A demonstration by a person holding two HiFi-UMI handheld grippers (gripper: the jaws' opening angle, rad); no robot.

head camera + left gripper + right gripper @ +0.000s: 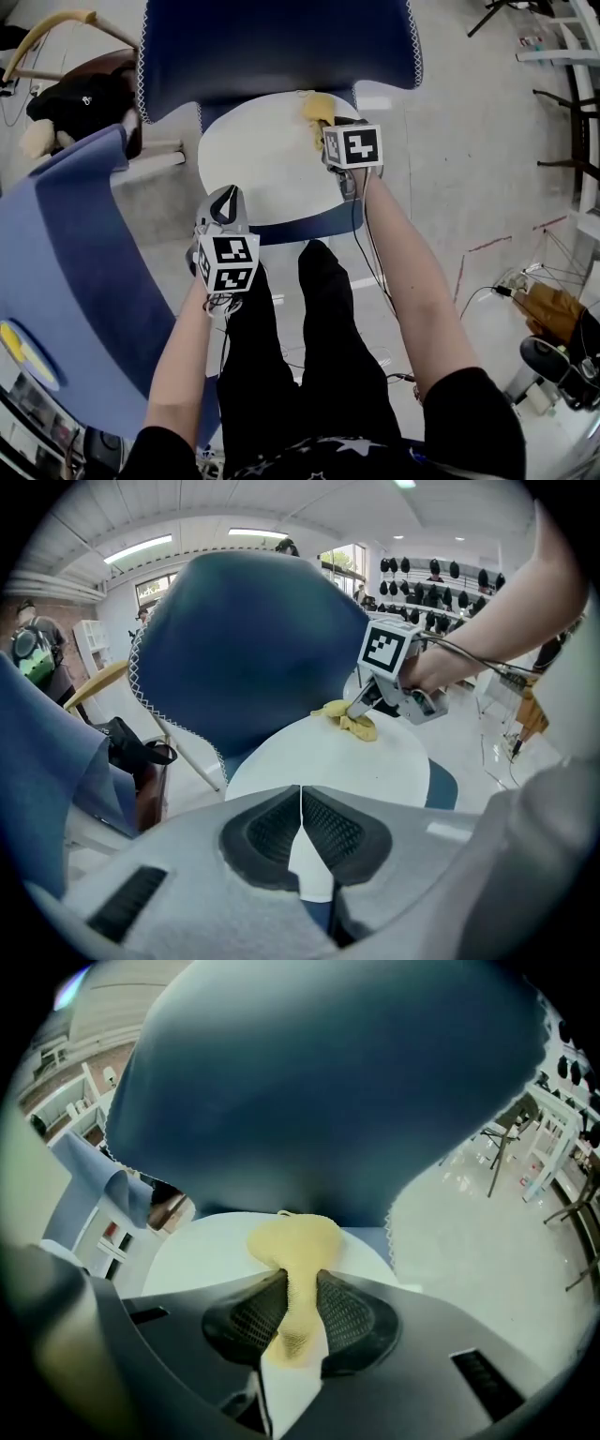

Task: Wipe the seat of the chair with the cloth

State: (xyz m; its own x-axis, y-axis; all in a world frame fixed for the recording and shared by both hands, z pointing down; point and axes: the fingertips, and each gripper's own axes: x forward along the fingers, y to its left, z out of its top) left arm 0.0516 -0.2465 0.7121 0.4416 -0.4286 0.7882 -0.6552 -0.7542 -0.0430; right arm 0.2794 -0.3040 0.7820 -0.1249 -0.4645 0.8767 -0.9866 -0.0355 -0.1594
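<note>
The chair has a round white seat point(258, 159) and a dark blue back point(281, 42). A yellow cloth point(317, 114) lies bunched on the seat's far right part, near the back. My right gripper point(330, 141) is shut on the cloth point(292, 1246), whose loose end spreads over the seat point(202, 1255). My left gripper point(223, 208) hovers at the seat's near left edge, its jaws shut with nothing between them. From the left gripper view the cloth point(349, 720) and the right gripper point(361, 710) show at the far side of the seat point(309, 761).
A second blue chair point(66, 272) stands close on the left. A black bag point(80, 98) sits on a wooden chair at the far left. Cables point(487, 291) and a brown bag point(553, 309) lie on the floor at the right. The person's legs point(309, 347) are just before the seat.
</note>
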